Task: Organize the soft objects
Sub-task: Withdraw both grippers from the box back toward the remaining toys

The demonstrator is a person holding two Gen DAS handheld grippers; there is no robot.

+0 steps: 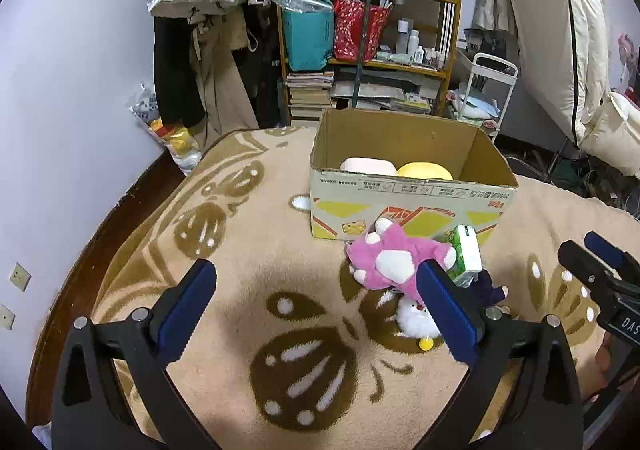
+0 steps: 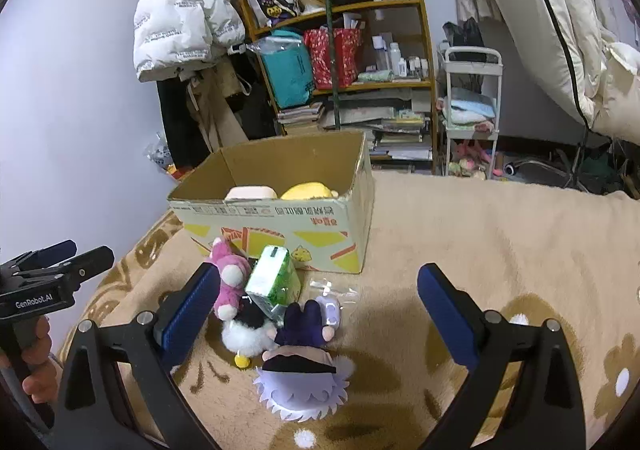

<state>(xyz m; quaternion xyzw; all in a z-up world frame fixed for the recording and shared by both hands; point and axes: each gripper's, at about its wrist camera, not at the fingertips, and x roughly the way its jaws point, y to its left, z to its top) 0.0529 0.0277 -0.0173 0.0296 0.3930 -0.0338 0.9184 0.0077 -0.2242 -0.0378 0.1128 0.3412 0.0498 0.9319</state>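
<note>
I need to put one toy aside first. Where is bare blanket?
Free: blanket right of the cardboard box, and left of the pink plush. Crowded: before the box, around the green carton and purple doll.

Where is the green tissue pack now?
The tissue pack lies on the blanket, in front of the box, right of the pink plush.

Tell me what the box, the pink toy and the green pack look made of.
Box: corrugated cardboard, matte, with a frayed rim and printed panels. Pink toy: fuzzy plush fabric, by its nap and soft rounded paws. Green pack: probably a tissue pack in glossy plastic film, judging by its sheen.
</note>
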